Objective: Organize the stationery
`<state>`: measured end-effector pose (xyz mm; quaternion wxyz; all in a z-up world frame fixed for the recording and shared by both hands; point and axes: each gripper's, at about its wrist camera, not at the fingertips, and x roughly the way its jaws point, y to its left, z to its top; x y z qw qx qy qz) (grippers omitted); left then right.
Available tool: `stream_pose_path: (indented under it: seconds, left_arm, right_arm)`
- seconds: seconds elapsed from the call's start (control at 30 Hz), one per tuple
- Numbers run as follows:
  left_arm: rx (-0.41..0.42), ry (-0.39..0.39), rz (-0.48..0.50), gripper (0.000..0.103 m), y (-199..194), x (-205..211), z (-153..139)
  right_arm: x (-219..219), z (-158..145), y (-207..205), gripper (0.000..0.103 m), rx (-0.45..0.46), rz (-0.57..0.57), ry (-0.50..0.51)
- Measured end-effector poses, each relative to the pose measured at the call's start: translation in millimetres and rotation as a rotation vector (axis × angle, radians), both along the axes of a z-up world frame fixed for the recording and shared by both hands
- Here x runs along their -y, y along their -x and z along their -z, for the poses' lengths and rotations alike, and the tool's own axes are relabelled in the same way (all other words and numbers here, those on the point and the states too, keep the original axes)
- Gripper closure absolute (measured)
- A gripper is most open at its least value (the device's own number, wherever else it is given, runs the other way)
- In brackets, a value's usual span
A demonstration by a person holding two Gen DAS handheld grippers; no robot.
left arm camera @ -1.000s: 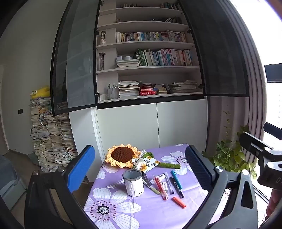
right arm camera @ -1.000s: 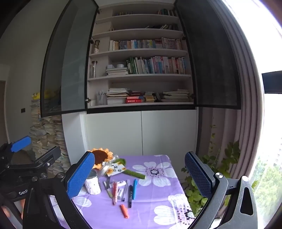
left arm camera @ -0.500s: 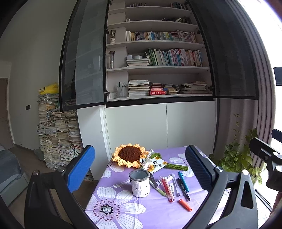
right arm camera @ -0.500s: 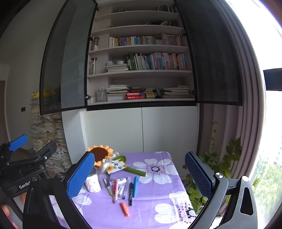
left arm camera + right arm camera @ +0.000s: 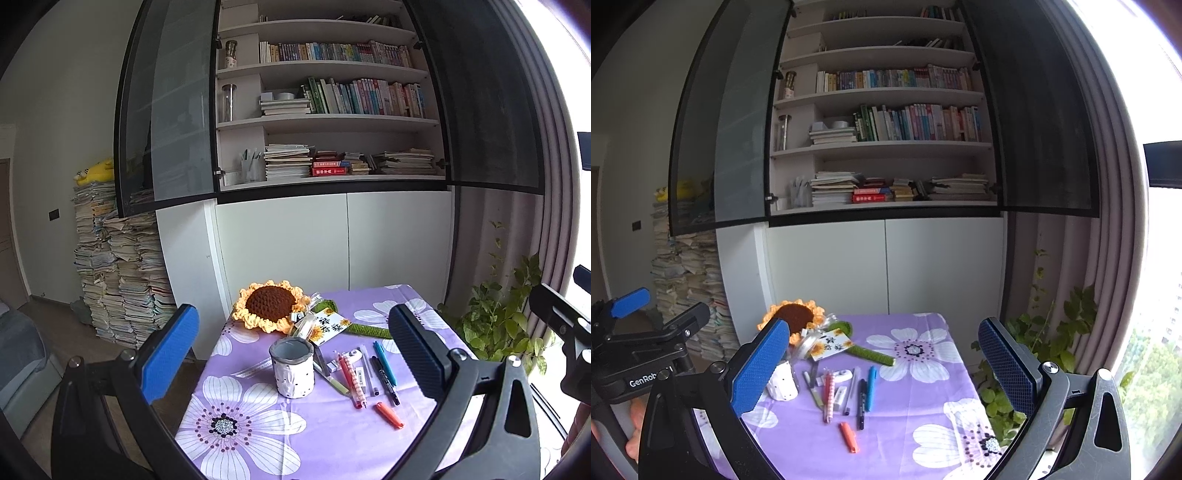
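A white dotted pen cup (image 5: pixel 292 369) stands empty on a small table with a purple flowered cloth (image 5: pixel 258 435). Right of it lie several pens in a loose row: a red patterned pen (image 5: pixel 352 380), a black marker (image 5: pixel 385 380), a blue pen (image 5: pixel 385 362) and an orange marker (image 5: pixel 389 410) nearer the front. In the right wrist view the same cup (image 5: pixel 783 384), blue pen (image 5: pixel 871 382) and orange marker (image 5: pixel 848 436) appear. My left gripper (image 5: pixel 291 365) and right gripper (image 5: pixel 886 369) are both open, held well above and short of the table, holding nothing.
A crocheted sunflower (image 5: pixel 269 304) with a card (image 5: pixel 327 325) lies at the table's back. Behind stands a white cabinet (image 5: pixel 347 240) with open bookshelves. Stacked papers (image 5: pixel 122 266) are at the left, a leafy plant (image 5: pixel 498 325) at the right.
Both grippers have risen and tilted slightly, so the table sits lower and smaller in view. The jaws stayed open and nothing on the table moved.
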<state>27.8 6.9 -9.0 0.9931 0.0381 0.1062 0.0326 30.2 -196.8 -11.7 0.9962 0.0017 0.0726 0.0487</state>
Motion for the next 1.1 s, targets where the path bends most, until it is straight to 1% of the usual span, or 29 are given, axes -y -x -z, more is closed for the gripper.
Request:
stream_pose_path:
  seconds: [0.1,0.27,0.57,1.1]
  left_arm:
    - [0.020,-0.022,0.007,0.001,4,5,0]
    - [0.035,-0.037,0.021,0.001,10,8,0]
    - [0.028,-0.052,0.053,0.001,12,13,3]
    - [0.007,-0.055,0.055,0.001,5,14,5]
  right_arm:
    - [1,0,0,0.001,0.000,-0.002,-0.001]
    - [0,0,0,0.001,0.002,-0.001,0.001]
    - [-1,-1,0,0.001,-0.005,-0.005,0.003]
    - [-2,1,-1,0.001,-0.010,-0.008,0.009]
